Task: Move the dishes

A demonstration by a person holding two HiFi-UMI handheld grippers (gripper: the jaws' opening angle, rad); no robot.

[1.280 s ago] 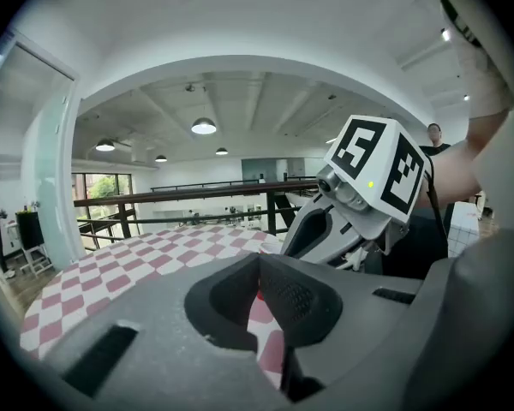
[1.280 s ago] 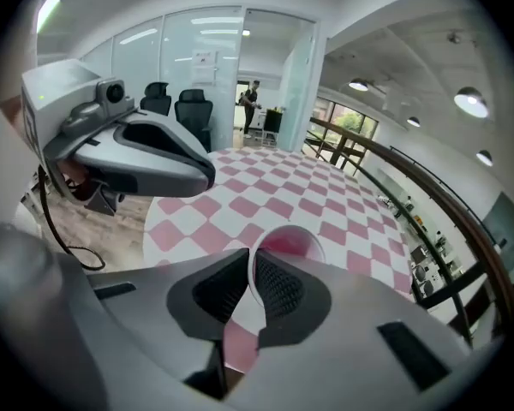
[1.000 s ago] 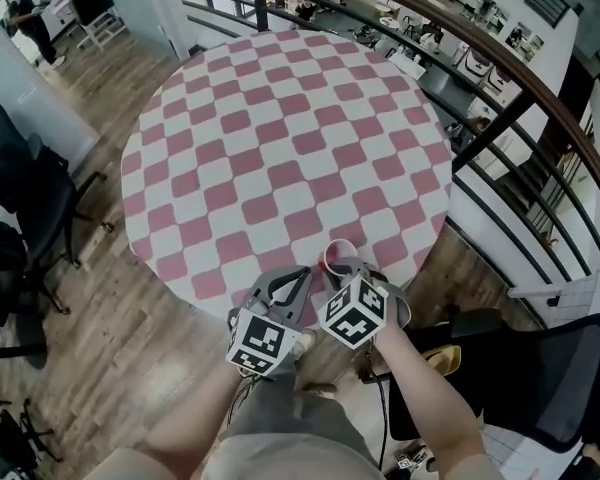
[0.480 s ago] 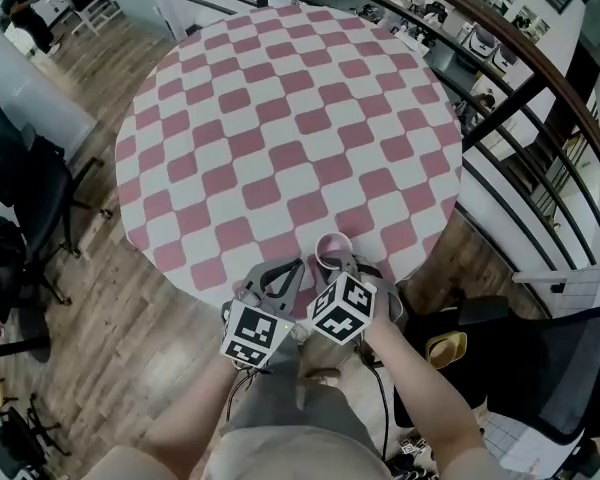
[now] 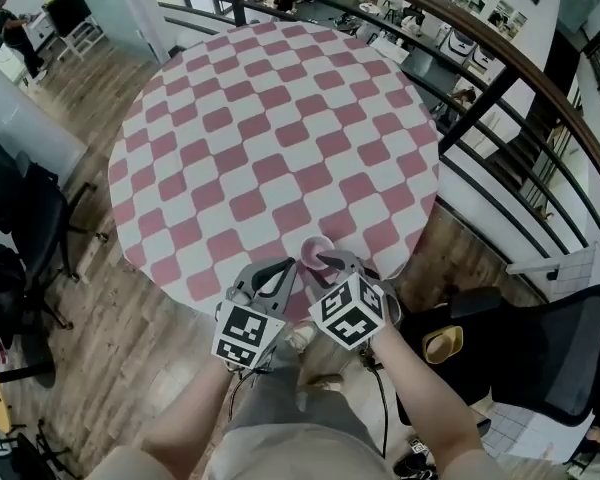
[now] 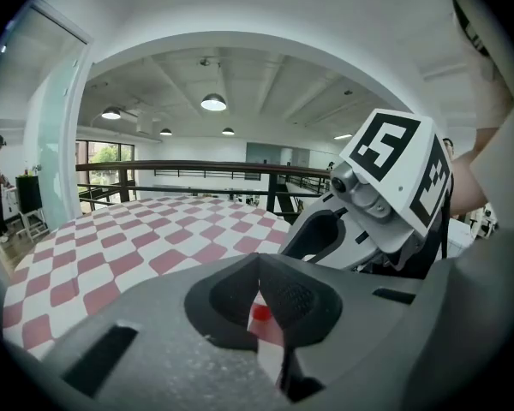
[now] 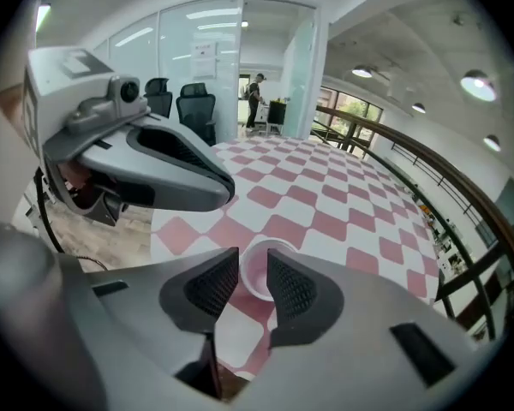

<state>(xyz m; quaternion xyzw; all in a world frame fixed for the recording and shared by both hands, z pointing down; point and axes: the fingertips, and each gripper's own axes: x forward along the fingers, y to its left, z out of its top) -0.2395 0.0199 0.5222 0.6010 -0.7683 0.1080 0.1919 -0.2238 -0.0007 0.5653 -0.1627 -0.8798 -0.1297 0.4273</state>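
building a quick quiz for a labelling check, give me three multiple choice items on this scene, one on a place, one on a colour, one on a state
1. Where on the table is the pink cup?
A) its middle
B) its near edge, by the person
C) its far edge
2. What colours are the table's checks?
A) pink and white
B) blue and white
C) green and yellow
3. How do the left gripper's jaws stand?
A) wide apart
B) clamped on a plate
C) together, holding nothing
Answers: 1 B, the cup sits by the rim nearest the person; 2 A, pink and white squares cover it; 3 C, the left gripper view shows its pads meeting.
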